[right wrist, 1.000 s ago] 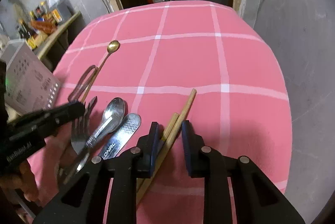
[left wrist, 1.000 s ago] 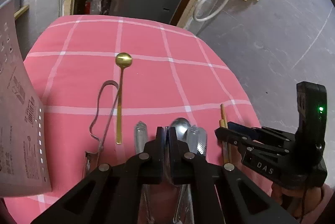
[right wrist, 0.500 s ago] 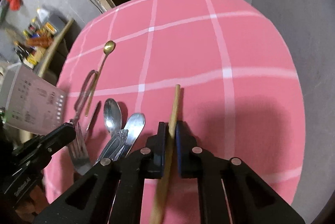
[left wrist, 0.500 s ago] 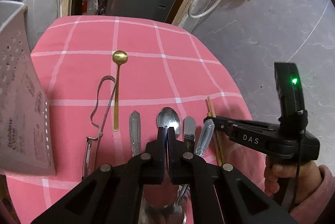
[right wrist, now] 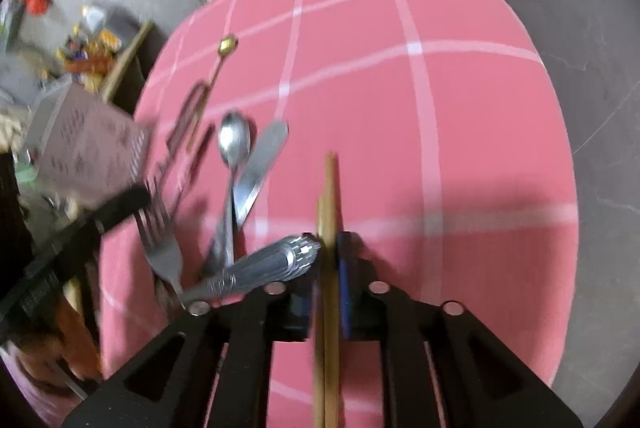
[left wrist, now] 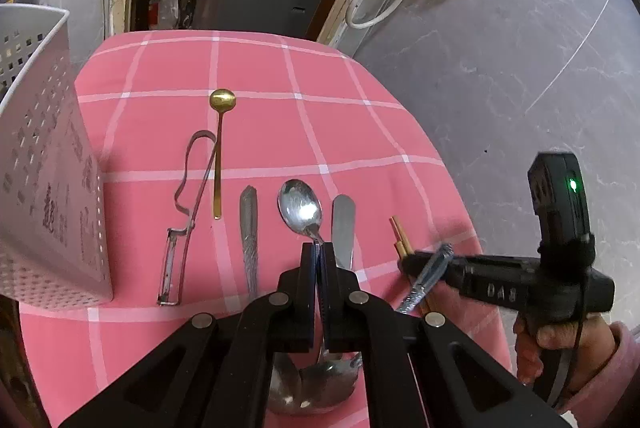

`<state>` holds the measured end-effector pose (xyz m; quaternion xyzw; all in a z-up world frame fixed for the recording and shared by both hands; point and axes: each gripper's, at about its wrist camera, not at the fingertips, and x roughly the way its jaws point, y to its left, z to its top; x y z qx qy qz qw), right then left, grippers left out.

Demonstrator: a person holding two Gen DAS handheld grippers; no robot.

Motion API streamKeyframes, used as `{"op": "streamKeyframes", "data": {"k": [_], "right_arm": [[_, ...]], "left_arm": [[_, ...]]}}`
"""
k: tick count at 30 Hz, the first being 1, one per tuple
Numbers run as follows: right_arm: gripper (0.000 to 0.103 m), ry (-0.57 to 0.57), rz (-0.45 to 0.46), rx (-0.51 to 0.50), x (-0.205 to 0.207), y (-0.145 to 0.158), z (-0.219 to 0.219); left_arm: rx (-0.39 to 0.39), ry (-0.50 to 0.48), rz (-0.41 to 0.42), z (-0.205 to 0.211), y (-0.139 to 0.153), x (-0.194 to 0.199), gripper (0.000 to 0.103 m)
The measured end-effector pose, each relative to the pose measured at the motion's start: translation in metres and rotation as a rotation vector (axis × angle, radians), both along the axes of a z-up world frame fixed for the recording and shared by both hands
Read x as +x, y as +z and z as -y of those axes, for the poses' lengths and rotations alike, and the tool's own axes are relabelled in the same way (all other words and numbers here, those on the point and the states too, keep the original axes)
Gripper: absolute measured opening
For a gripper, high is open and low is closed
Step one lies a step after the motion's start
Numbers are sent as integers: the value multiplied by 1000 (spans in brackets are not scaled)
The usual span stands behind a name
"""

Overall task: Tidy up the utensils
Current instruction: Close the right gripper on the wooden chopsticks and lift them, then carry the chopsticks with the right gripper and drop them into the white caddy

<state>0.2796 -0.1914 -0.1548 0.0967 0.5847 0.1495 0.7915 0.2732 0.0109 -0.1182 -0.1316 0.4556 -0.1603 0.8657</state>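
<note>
Utensils were mostly unsorted on the pink checked surface (left wrist: 360, 132): silver steel spoon (left wrist: 301, 209) pinched in left jaws, wooden chopsticks (right wrist: 330, 228) in right jaws; white perforated basket (left wrist: 48, 188) at left awaited them.

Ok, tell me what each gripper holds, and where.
Left gripper: silver spoon, by its handle. Right gripper: wooden chopsticks, around mid-length.

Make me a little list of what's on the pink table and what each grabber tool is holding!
left tool: shut on silver spoon
right tool: shut on wooden chopsticks
gold spoon: lying flat, next to peeler
butter knife: right of silver spoon
fork: lying near left tool
white basket: left side of pink tablecloth
</note>
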Motion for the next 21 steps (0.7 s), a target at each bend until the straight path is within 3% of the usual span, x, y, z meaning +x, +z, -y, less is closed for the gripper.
{"op": "streamKeyframes", "data": {"k": [3, 6, 8, 10, 13, 18, 21], "right_arm": [[19, 31, 27, -44, -19, -3, 2], [32, 66, 62, -88, -28, 0, -5], [34, 83, 76, -129, -29, 3, -9], [31, 110, 99, -211, -28, 5, -18], [15, 107, 135, -302, -35, 8, -17], [11, 98, 142, -269, -36, 14, 0], [11, 32, 160, -143, -40, 19, 24]], "left_arm": [[6, -4, -4, -2, -1, -4, 3], [6, -7, -8, -4, -3, -6, 3], [7, -10, -11, -5, -3, -8, 3], [6, -13, -10, -5, -3, -9, 3], [8, -17, -1, -4, 1, -10, 3], [14, -28, 19, -1, 8, -13, 3], [19, -35, 37, 0, 15, -15, 3]]}}
